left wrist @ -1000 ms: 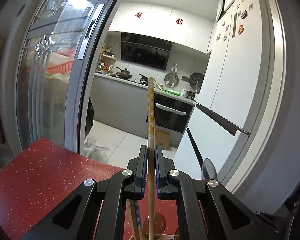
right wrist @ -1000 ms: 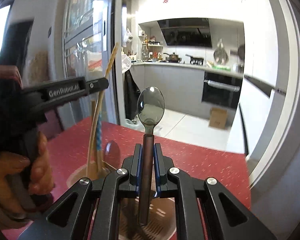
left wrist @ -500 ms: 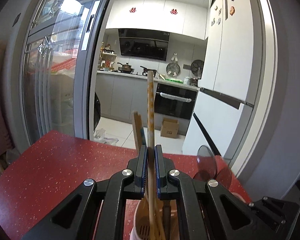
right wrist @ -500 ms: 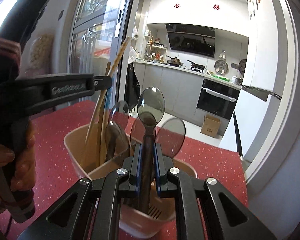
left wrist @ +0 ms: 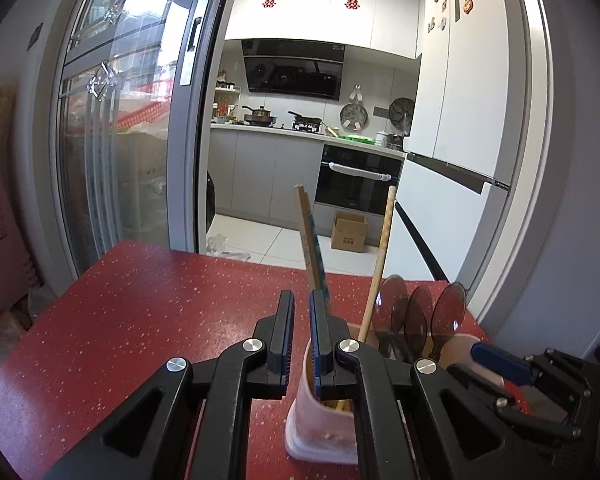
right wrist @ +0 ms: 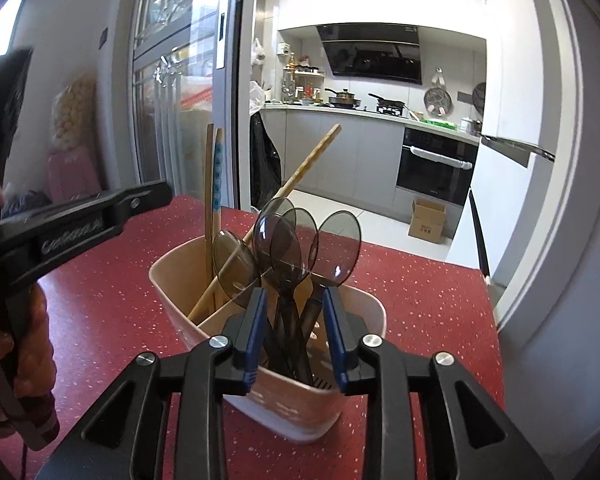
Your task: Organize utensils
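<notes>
A speckled red table (right wrist: 100, 300) carries the whole scene. Nearest the right wrist camera, the right gripper (right wrist: 296, 332) is poised over the near rim of the pink utensil holder (right wrist: 284, 400). Its jaws are opening, with the dark spoon handles (right wrist: 296, 320) standing between the blue pads, and neither pad appears to press on them. In the left wrist view the left gripper (left wrist: 302, 344) sits at the holder's other end, its pads drawn almost together around a narrow empty slot. It holds nothing. The four smoky translucent spoons (right wrist: 340, 244) fan upright in one compartment. In the compartment beside them, two straight chopsticks (right wrist: 212, 184) stand nearly upright and a patterned chopstick (right wrist: 300, 168) leans across. We judge the step in hand to be letting go and backing away. To do it well, we would let the right jaws spread fully before any lift. We would then retreat up and back along the line of the handles, so no pad drags a spoon or tips the light holder. The left gripper should clear the leaning chopstick's tip as it goes. Beyond the table lie a sliding glass door (right wrist: 180, 100) and a grey kitchen.
</notes>
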Demonstrator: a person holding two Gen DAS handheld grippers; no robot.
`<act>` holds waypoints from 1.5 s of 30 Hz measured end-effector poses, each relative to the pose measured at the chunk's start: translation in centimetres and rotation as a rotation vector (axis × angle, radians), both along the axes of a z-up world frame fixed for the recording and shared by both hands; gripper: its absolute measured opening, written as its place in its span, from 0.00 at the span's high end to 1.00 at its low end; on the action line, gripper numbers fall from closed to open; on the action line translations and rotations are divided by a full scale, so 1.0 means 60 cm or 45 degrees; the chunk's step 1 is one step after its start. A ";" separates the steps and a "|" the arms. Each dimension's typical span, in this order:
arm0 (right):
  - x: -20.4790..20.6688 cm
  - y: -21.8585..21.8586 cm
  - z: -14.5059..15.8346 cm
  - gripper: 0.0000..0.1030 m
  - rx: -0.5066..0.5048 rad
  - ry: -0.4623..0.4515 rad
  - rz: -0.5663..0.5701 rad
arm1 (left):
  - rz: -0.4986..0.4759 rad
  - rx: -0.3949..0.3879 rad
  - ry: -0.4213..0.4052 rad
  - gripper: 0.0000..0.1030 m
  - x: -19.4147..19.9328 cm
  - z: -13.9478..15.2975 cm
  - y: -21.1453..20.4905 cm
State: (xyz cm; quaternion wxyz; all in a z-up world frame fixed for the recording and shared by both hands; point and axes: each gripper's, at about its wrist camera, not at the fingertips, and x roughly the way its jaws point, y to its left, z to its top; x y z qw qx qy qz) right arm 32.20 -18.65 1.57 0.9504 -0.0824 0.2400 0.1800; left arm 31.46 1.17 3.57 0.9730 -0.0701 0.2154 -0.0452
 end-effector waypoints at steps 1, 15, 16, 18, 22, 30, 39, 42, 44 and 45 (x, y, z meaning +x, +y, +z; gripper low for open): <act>-0.004 -0.004 0.001 0.67 0.010 0.006 -0.006 | -0.001 -0.004 0.017 0.65 -0.006 -0.001 0.004; 0.101 -0.031 0.099 0.54 0.404 0.284 0.004 | -0.007 0.070 0.254 0.64 -0.048 -0.042 0.013; 0.120 -0.024 0.100 0.54 0.405 0.312 -0.008 | -0.016 0.066 0.275 0.64 -0.049 -0.048 0.015; 0.165 -0.009 0.099 0.54 0.426 0.382 -0.038 | -0.031 0.064 0.297 0.64 -0.052 -0.056 0.018; 0.229 0.004 0.084 0.54 0.437 0.466 -0.110 | -0.037 0.055 0.353 0.64 -0.058 -0.077 0.031; 0.254 0.037 0.069 0.89 0.346 0.438 -0.123 | -0.032 0.034 0.428 0.64 -0.067 -0.112 0.048; 0.177 0.091 0.107 0.92 0.108 0.192 0.035 | 0.021 0.016 0.469 0.00 -0.082 -0.129 0.055; 0.162 0.104 0.102 0.91 0.082 0.210 0.065 | 0.018 0.008 0.458 0.00 -0.091 -0.123 0.059; 0.148 0.107 0.104 0.80 0.069 0.214 0.069 | 0.019 0.008 0.470 0.00 -0.095 -0.123 0.061; 0.139 0.105 0.106 0.75 0.068 0.213 0.072 | 0.019 0.010 0.479 0.00 -0.098 -0.123 0.063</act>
